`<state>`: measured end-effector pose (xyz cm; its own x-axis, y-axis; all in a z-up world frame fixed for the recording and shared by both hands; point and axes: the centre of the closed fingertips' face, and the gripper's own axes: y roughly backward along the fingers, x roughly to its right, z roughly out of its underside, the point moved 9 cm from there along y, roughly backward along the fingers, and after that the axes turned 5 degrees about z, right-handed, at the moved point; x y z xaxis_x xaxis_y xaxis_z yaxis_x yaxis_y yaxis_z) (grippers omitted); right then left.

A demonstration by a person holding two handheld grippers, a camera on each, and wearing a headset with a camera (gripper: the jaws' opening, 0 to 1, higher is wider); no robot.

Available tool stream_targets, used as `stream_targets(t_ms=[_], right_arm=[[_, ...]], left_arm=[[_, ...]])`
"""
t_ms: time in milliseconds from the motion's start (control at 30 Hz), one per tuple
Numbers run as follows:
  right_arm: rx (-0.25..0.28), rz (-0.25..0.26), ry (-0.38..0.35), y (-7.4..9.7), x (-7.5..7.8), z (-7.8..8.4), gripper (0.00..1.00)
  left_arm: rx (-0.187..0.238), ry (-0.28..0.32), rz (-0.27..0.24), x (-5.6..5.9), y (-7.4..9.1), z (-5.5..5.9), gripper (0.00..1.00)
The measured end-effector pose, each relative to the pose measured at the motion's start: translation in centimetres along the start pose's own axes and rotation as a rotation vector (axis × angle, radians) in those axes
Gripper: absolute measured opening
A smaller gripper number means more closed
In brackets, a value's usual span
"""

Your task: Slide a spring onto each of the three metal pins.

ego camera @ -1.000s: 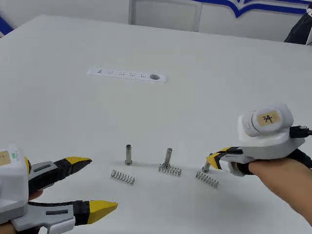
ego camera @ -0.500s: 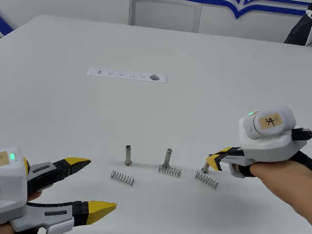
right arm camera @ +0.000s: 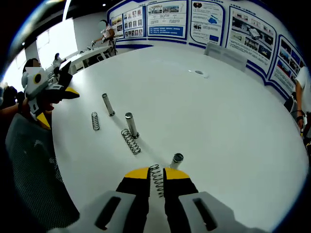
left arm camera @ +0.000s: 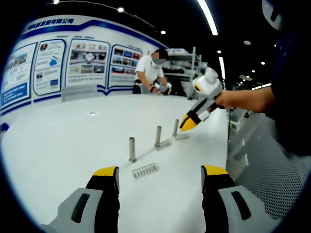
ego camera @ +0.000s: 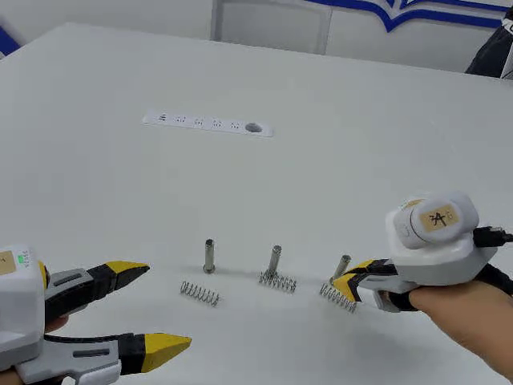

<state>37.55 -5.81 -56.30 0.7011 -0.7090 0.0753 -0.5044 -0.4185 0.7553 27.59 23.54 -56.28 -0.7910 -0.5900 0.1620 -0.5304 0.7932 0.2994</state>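
Observation:
Three upright metal pins stand in a row: left pin, middle pin, right pin. A loose spring lies in front of each: left spring, middle spring, right spring. My right gripper sits low at the right spring. In the right gripper view its narrow jaws hold that spring between the yellow tips, just short of the right pin. My left gripper hovers open near the front left, facing the left spring and the left pin.
A white power strip lies flat farther back on the white table. A person stands behind the table's far end in the left gripper view. Wall posters line the room.
My right gripper has dropped from beside the right pin down to the right spring, leaving that pin in plain sight. The left gripper has stayed put.

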Motion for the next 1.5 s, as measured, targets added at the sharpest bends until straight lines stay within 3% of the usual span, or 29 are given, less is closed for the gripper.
stream_targets(t_ms=[500, 1500], right_arm=[[-0.063, -0.032, 0.184, -2.4, -0.7, -0.5, 0.14], [-0.171, -0.068, 0.267, -2.9, -1.1, 0.1, 0.13]], left_arm=[[0.001, 0.015, -0.013, -0.2, 0.3, 0.3, 0.7], [0.008, 0.042, -0.026, -0.3, 0.4, 0.6, 0.69]])
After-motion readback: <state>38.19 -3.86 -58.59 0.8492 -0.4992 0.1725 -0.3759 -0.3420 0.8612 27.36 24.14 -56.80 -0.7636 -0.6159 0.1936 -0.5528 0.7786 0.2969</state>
